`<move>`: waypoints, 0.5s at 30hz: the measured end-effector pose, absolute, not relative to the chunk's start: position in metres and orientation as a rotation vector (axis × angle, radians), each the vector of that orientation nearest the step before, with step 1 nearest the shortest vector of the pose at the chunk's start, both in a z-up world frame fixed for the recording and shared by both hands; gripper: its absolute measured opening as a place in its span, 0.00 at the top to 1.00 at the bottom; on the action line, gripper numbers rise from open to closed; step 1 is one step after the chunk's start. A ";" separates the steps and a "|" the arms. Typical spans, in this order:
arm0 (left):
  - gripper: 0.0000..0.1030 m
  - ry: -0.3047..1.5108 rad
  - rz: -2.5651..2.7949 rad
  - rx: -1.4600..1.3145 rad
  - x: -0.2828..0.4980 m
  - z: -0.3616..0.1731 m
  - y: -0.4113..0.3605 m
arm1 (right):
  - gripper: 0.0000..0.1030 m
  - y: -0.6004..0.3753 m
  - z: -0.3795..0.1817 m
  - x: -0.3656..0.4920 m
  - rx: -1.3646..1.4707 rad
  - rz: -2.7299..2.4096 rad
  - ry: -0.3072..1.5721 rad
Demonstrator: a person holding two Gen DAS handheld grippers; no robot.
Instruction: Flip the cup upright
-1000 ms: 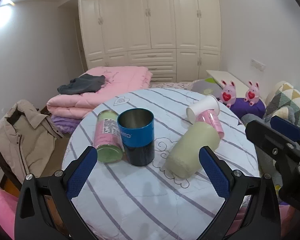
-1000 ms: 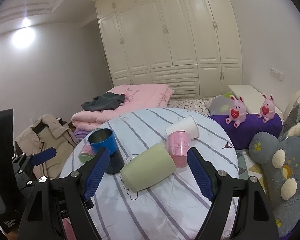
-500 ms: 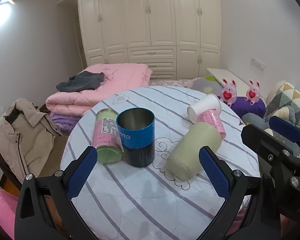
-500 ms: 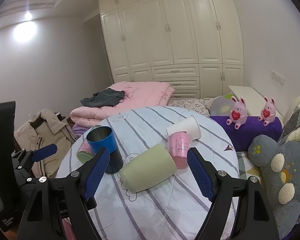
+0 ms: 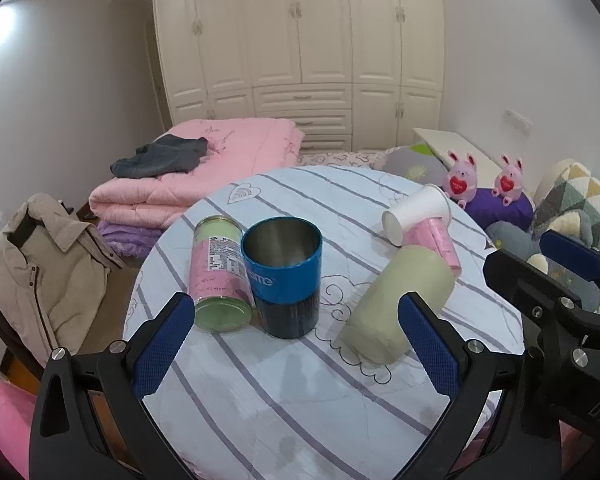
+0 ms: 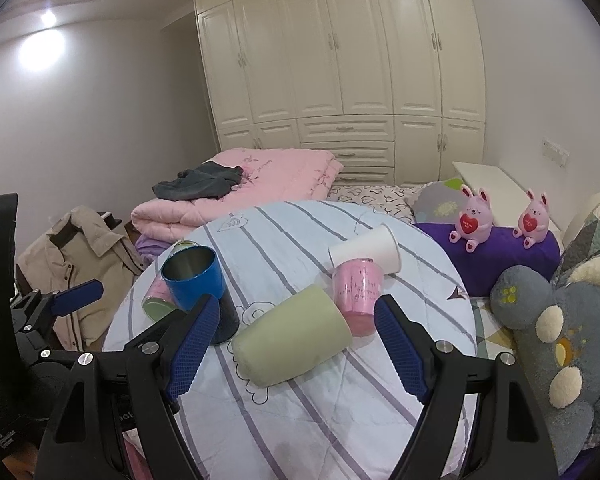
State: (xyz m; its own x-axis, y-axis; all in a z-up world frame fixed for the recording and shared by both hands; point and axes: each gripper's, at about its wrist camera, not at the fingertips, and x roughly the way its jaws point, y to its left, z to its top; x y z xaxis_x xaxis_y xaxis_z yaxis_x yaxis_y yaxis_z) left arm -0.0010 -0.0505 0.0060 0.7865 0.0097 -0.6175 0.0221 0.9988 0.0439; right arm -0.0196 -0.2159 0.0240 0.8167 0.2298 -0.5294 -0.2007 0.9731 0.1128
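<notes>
A pale green cup (image 5: 396,304) (image 6: 292,340) lies on its side on the round striped table (image 5: 300,400) (image 6: 340,400). A blue metal cup (image 5: 284,276) (image 6: 198,280) stands upright to its left. A pink cup (image 6: 358,292) (image 5: 432,236) and a white paper cup (image 6: 366,250) (image 5: 416,214) lie behind the green cup. A pink and green can (image 5: 218,276) lies left of the blue cup. My left gripper (image 5: 296,344) is open and empty, short of the blue and green cups. My right gripper (image 6: 296,344) is open and empty, with the green cup between its fingers in view.
A folded pink quilt (image 5: 204,168) and a beige jacket (image 5: 32,264) lie left of the table. Two pink bunny toys (image 6: 500,220) sit on a purple cushion, with a grey plush toy (image 6: 560,320) at the right. White wardrobes (image 6: 340,60) fill the back wall.
Both grippers have drifted slightly, so the table sits a little lower and closer in view. The cups have not moved. Both grippers stay open.
</notes>
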 end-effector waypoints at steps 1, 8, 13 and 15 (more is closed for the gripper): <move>0.00 0.666 -0.007 0.045 0.000 0.007 -0.049 | 0.21 -0.214 0.026 -0.019 0.046 0.226 0.568; 0.00 0.657 -0.010 0.033 0.004 0.015 -0.036 | 0.21 -0.200 0.038 -0.016 0.017 0.217 0.552; 0.00 0.656 -0.010 0.030 0.005 0.017 -0.029 | 0.21 -0.194 0.040 -0.013 0.007 0.207 0.552; 0.00 0.656 -0.010 0.028 0.005 0.017 -0.027 | 0.21 -0.192 0.040 -0.013 0.007 0.206 0.555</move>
